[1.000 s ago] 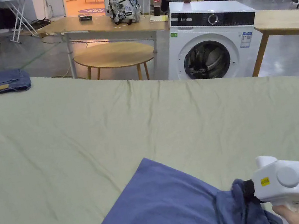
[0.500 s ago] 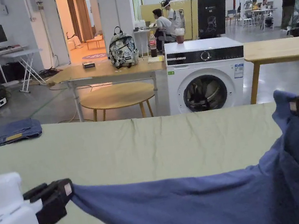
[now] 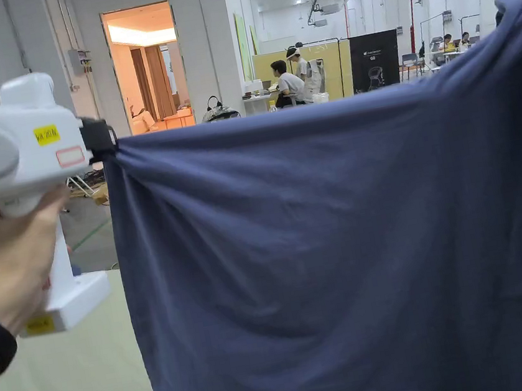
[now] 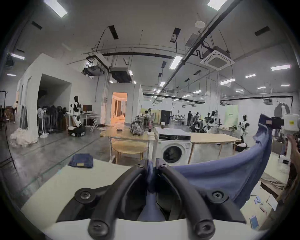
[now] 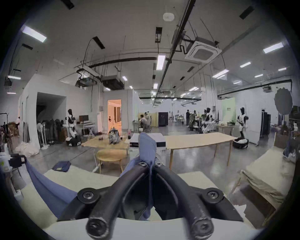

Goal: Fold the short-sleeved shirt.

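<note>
Both tools are clenched on the blue shirt (image 3: 337,242): left tool (image 4: 151,164) at frame left, right tool (image 5: 151,164) upper right. Keep the top edge taut and level, then lower it flat.

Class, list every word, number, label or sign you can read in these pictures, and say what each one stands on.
Nothing here reads clearly.
On the left gripper, clamped on the shirt, a yellow sticker: handwriting, blurred.
On the right gripper, a second yellow sticker: too small.
On the black panel behind: mark too small.
On the green panel: text too small.
</note>
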{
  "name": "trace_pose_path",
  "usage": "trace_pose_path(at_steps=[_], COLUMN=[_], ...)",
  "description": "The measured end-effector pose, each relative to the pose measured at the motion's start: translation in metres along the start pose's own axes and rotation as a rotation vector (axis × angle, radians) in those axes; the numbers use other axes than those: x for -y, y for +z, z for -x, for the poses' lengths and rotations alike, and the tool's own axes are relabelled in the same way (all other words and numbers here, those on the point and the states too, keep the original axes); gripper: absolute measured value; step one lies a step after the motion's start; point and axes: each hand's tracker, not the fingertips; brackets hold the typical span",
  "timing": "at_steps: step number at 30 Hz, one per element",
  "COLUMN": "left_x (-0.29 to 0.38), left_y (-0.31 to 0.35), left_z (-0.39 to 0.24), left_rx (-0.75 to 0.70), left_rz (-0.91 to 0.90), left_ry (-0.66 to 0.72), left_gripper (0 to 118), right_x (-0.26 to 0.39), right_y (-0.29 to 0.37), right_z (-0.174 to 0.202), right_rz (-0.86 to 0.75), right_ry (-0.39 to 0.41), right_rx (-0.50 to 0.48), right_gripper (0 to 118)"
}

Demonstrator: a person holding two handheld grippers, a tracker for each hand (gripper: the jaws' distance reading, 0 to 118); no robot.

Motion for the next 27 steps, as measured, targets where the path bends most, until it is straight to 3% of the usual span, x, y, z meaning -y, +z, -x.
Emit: trace_pose_path(at_steps=[6, 9, 15, 19, 25, 27], left_x=[-0.043, -0.048, -0.036, -0.015, 0.044, 0.066], left_y=[-0.03, -0.039, -0.039, -0.054, -0.026, -0.01], left_z=[-0.001, 0.002, 0.005, 0.016, 0.019, 0.02], left_rx=[-0.069, -0.088, -0.097, -0.086, -0.044, -0.039], left_rz=[-0.018, -0.035, -0.03, -0.005, 0.041, 0.054], left_ry=[-0.067, -0.074, -0.047, -0.067, -0.05, -0.055], left_gripper=[4, 4, 4, 4, 4, 4], right_x=[-0.05, -0.067, -0.072, -0.051, 0.01, 0.03], right_y=[-0.053, -0.055, -0.052, -0.053, -0.026, -0.012], right_z=[0.017, 0.04, 0.046, 0.047, 0.032, 0.03], right_rz=[-0.066, -0.122, -0.158, -0.137, -0.099, -0.075], right_ry=[-0.009, 0.057, 0.039, 0.069, 0.025, 0.043], right_rx=[-0.012, 0.01, -0.015, -0.036, -0.091, -0.1], right_gripper=[0, 0, 0, 0, 0, 0])
